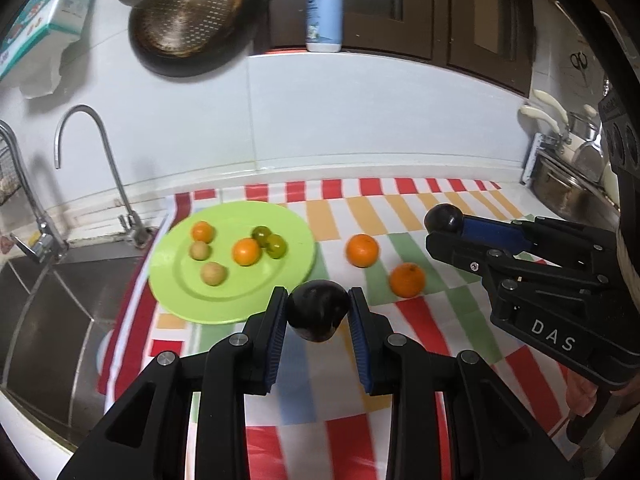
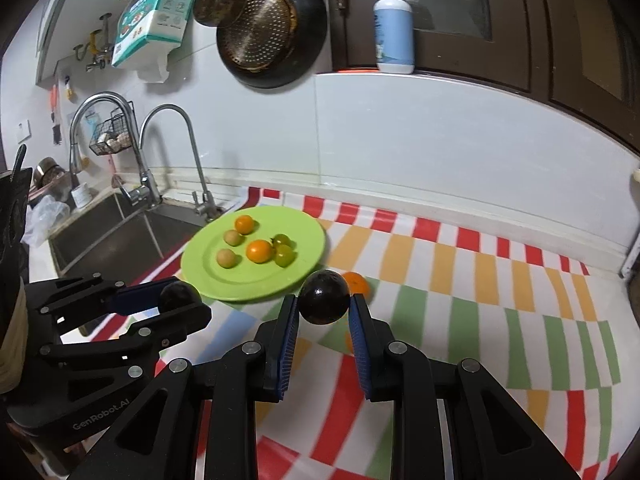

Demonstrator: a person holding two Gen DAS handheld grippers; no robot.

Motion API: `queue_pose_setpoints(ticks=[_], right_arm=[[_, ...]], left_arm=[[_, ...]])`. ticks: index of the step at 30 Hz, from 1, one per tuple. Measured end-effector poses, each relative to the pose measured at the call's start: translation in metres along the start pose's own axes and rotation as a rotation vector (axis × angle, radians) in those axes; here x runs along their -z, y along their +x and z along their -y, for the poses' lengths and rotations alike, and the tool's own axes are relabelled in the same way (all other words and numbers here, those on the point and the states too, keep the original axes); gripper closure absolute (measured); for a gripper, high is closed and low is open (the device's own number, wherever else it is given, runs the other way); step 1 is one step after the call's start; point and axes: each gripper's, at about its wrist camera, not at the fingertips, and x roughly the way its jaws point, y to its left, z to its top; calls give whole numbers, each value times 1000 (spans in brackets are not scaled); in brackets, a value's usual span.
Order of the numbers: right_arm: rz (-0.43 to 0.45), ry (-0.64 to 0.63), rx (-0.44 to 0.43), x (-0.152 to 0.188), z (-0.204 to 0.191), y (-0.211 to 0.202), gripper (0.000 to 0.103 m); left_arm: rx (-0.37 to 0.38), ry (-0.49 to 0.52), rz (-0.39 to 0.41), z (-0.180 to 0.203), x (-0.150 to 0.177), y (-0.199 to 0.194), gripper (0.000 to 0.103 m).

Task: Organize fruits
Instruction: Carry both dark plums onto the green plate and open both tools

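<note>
The left gripper (image 1: pixel 319 312) has its jaws clenched on a dark round fruit (image 1: pixel 318 312), holding it in the air above the striped cloth (image 1: pixel 420 208) that covers the counter, just at the near rim of the green plate (image 1: pixel 176 292). The right gripper (image 2: pixel 323 309) likewise grips a second dark fruit (image 2: pixel 324 297) between its blue pads, raised over the cloth to the right of the plate. On the plate lie two small oranges, two green fruits and two pale brown ones. Two larger oranges (image 1: pixel 362 250) (image 1: pixel 407 279) rest on the cloth between the plate and the right gripper. A sink (image 2: pixel 120 236) lies left of the plate.
</note>
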Motion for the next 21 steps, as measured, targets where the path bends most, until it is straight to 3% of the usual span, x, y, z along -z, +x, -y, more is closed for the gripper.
queue_pose_setpoints(ticks=[21], right_arm=[[-31, -14, -99, -55, -50, 64, 76]], left_arm=[[-102, -36, -2, -74, -23, 26, 73]])
